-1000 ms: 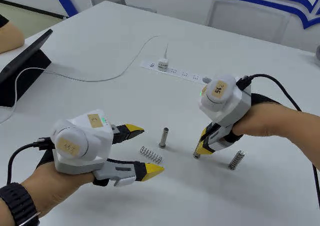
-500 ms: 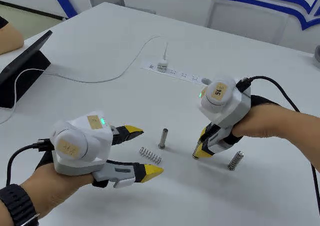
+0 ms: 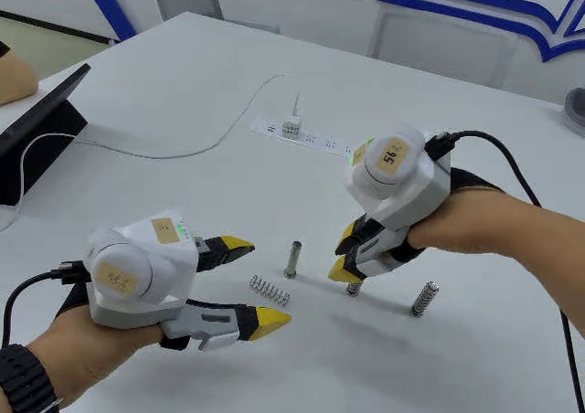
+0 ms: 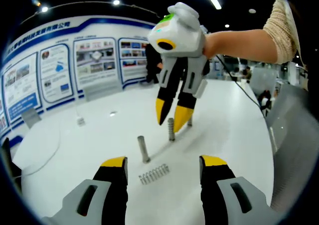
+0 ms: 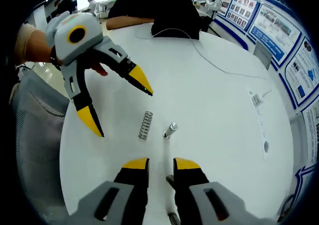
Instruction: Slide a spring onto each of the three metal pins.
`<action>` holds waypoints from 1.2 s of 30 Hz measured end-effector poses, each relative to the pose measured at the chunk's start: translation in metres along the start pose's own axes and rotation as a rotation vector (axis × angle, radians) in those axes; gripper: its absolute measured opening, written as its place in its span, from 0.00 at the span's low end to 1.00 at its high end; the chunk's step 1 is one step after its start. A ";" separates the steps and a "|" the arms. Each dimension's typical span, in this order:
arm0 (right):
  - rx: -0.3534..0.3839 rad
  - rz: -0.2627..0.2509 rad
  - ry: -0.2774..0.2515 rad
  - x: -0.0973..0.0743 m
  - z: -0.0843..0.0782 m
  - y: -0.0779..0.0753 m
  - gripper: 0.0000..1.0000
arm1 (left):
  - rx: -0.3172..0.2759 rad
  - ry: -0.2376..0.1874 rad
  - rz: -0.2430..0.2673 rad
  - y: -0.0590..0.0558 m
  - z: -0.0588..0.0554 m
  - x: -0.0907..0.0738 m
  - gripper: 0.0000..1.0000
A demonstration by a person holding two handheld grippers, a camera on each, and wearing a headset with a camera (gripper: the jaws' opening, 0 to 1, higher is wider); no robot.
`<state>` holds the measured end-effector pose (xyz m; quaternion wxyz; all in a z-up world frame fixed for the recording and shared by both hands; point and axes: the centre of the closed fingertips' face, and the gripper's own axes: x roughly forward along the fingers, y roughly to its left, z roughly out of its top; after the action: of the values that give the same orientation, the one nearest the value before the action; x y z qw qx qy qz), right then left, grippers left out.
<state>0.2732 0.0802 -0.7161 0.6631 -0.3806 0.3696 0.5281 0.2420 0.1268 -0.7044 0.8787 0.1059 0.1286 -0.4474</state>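
Observation:
A bare metal pin (image 3: 292,259) stands upright mid-table, with a loose spring (image 3: 271,291) lying just in front of it. To the right stand two pins wearing springs, one (image 3: 354,288) close to the bare pin and one (image 3: 422,298) farther right. My right gripper (image 3: 345,256) hovers just above the nearer sprung pin, jaws a little apart and holding nothing. My left gripper (image 3: 254,281) is wide open, level with the loose spring. The left gripper view shows the spring (image 4: 153,174) between its jaws' line, the bare pin (image 4: 143,149) and the right gripper (image 4: 172,114). The right gripper view shows the spring (image 5: 145,124) and pin (image 5: 170,130).
A white power strip (image 3: 315,139) with a plugged cable lies farther back on the white table (image 3: 183,93). A dark tablet (image 3: 37,125) stands at the left edge. A person sits at the table's far side in the right gripper view.
My right gripper has lifted up and left off the nearer sprung pin, its jaws now slightly parted. The left gripper has barely moved. The head camera has shifted.

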 end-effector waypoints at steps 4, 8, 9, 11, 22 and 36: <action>0.006 0.013 -0.001 0.014 0.005 0.010 0.19 | 0.001 0.003 0.003 0.000 -0.002 -0.003 0.59; 0.023 0.027 -0.009 0.025 0.011 0.018 0.18 | -0.004 0.006 0.009 0.001 -0.005 -0.005 0.59; 0.027 0.029 -0.014 0.028 0.013 0.020 0.18 | -0.004 0.008 0.011 0.002 -0.006 -0.006 0.59; 0.039 0.027 -0.020 0.033 0.016 0.020 0.18 | -0.004 0.009 0.012 0.002 -0.007 -0.006 0.59; 0.095 0.030 -0.010 0.055 0.015 0.024 0.17 | -0.005 0.011 0.012 0.004 -0.008 -0.005 0.58; 0.128 0.034 0.005 0.065 0.012 0.023 0.14 | -0.010 0.015 0.017 0.006 -0.011 -0.006 0.57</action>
<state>0.2625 0.1222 -0.7715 0.6760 -0.3323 0.4106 0.5139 0.2425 0.1383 -0.7122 0.8820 0.1057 0.1366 -0.4385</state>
